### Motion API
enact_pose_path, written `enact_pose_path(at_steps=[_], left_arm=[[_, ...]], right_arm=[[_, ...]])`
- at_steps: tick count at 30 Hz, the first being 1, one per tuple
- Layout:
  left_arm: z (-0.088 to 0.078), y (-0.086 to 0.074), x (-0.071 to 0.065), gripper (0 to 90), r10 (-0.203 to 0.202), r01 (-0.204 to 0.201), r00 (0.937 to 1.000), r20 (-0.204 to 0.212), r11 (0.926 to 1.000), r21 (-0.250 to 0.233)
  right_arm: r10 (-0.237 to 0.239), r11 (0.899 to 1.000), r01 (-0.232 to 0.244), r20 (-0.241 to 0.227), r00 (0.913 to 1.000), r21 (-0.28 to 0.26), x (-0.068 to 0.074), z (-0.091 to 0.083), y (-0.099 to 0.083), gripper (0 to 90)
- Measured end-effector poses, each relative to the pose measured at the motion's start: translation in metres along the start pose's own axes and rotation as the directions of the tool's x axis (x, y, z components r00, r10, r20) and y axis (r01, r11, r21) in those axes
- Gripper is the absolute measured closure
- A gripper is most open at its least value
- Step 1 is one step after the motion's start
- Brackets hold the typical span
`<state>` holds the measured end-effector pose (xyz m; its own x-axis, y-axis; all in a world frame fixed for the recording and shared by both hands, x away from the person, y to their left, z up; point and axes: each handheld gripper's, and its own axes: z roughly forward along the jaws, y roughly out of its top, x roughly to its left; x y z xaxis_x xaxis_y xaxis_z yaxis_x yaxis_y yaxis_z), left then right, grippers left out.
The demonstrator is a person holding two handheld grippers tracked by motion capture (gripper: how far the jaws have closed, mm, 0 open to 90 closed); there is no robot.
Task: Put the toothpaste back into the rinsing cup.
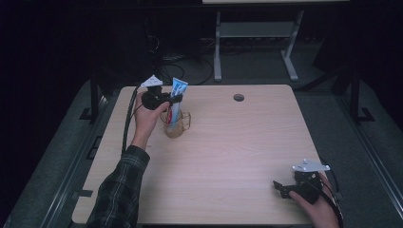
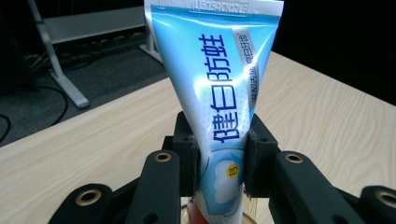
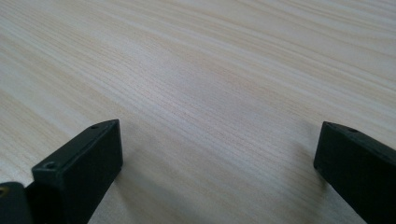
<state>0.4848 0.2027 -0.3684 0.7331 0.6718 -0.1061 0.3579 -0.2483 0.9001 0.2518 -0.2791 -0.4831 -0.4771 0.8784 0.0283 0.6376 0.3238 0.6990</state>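
Observation:
A blue and white toothpaste tube stands upright, its lower end inside a clear glass mug at the table's back left. My left gripper is shut on the tube's middle, just above the mug's rim. In the left gripper view both pads press the tube from either side, and the crimped end points up. Near the table's front right corner, my right gripper rests low over the wood, open. Its two jaws stand wide apart in the right gripper view with bare table between them.
The light wooden table has a round cable hole at the back. A white desk frame stands on the dark floor behind it. Cables trail on the floor beyond the table's back left corner.

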Motion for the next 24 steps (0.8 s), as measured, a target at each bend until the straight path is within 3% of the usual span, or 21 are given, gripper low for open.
enact_pose_path(at_steps=[24], left_arm=[[-0.003, -0.015, 0.001, 69.0, -0.004, 0.005, 0.9998, -0.017, 0.9996, 0.028]], right_arm=[[0.000, 1.000, 0.000, 0.000, 1.0000, 0.000, 0.000, 0.000, 0.000, 0.5]])
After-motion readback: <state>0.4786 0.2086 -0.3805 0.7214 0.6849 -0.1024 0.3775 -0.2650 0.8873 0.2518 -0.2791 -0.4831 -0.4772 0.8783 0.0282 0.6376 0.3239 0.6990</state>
